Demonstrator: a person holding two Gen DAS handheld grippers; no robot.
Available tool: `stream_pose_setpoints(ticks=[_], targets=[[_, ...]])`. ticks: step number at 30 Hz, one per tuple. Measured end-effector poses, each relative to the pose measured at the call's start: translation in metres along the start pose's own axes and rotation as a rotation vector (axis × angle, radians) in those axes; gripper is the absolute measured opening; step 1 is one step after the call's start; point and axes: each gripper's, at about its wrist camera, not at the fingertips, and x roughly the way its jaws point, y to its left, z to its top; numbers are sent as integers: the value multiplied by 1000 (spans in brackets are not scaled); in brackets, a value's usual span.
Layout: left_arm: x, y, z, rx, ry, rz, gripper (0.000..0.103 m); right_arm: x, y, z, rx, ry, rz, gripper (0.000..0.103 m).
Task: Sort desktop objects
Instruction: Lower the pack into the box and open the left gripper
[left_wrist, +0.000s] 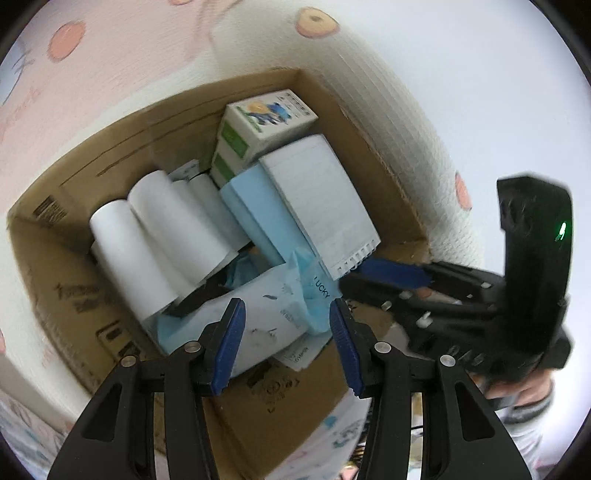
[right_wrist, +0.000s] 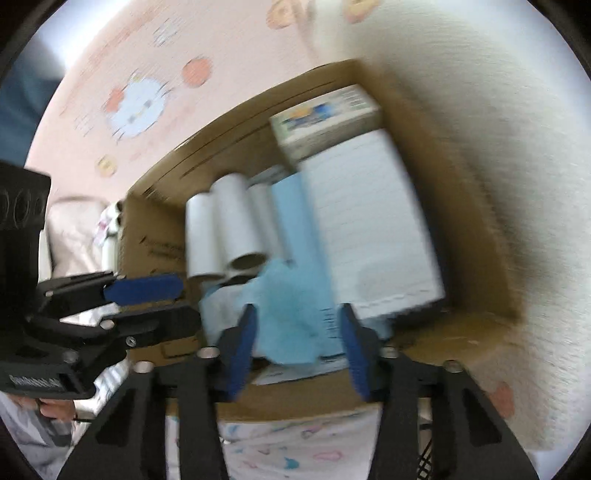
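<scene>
Above the open brown cardboard box (left_wrist: 122, 129), which stands on a pink and white cloth printed with cartoon figures (left_wrist: 110, 48), both grippers point steeply down into it. The left gripper (left_wrist: 286, 341), black with blue pads, is at the near edge of the box, and its jaws are spread wide with nothing pressed between them; a pale blue and white soft plastic pack (left_wrist: 273, 314) lies below the gap, and the word "LUCKY" can be read on it. The right gripper (right_wrist: 297, 345) is at the right side of the box, with the person's hand (left_wrist: 524, 391) around its black handle, where a small green light shines. In its own blurred view its blue pads stand apart on both sides of the light blue pack (right_wrist: 288, 314), and no pad presses on it, so it is released. Inside the box, three white paper rolls (left_wrist: 147, 236) lie side by side at the left. A light blue flat box (left_wrist: 255, 214) and a white lined notepad (left_wrist: 321, 199) lean in the middle. A white carton with green side panels and a blue and yellow cartoon picture (left_wrist: 266, 118) stands at the far side. Black printing and a barcode are on the cardboard walls, but they are too blurred to read.
</scene>
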Motion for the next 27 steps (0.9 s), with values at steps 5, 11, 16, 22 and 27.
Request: stream_pose_setpoints(ticks=[5,11,16,22,27], targets=[[27,-4,0,13,28,34,15,4,-1,-8,60,7,5,31],[49,3,-7,5,63,87,12,12,16,-18,1,50,22,28],[93,34,-16,-97,186,185,11,20,17,-15,-14,79,-17,28],[106,34,-11,-165,207,192,11,14,12,-10,12,51,-8,28],[103,48,-8,-207,244,115,15,21,11,-6,53,67,-1,28]])
